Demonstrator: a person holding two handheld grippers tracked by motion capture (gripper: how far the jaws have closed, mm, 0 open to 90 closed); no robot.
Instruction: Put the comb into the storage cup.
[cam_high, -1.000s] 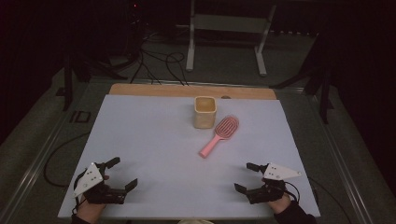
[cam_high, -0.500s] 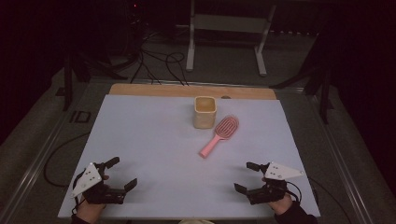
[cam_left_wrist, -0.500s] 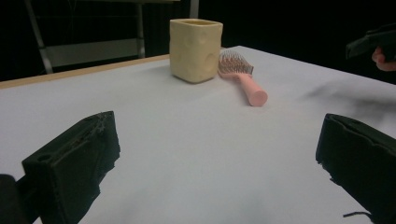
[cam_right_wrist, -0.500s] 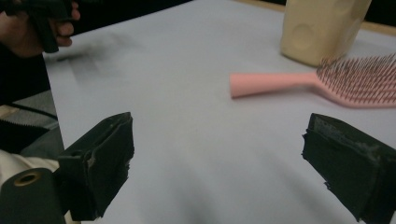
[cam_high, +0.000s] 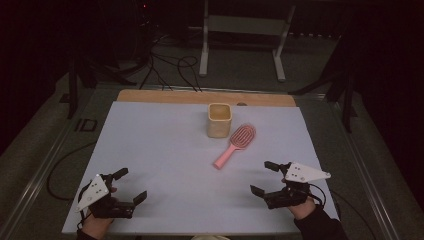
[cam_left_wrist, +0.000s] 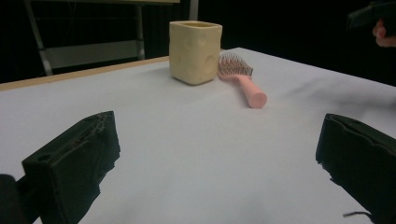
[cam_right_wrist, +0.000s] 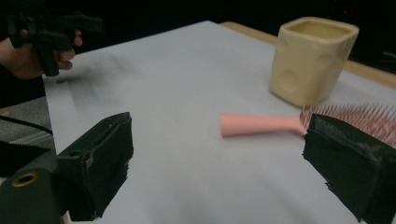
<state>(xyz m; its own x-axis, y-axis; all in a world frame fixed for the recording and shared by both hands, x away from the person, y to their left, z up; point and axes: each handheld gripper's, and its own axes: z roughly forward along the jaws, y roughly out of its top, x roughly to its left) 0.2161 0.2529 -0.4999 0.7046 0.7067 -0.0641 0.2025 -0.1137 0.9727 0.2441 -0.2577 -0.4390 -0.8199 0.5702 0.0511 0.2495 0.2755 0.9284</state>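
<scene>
From above I see a pale sheet covering the table (cam_high: 165, 150); a cream square cup (cam_high: 219, 120) stands near its far edge; a pink hairbrush (cam_high: 235, 145) lies just beside it, handle toward me; my left gripper (cam_high: 131, 186) and right gripper (cam_high: 263, 177) rest at the near corners, jaws apart, holding nothing.

In the right gripper view, the right gripper's (cam_right_wrist: 217, 163) own jaw hides part of the pink brush's (cam_right_wrist: 261, 125) bristled head, and the picture's right edge cuts off the rest. The other hand (cam_right_wrist: 28, 56) at the table's far corner is blurred. In the high view, the bottom edge cuts both forearms.
</scene>
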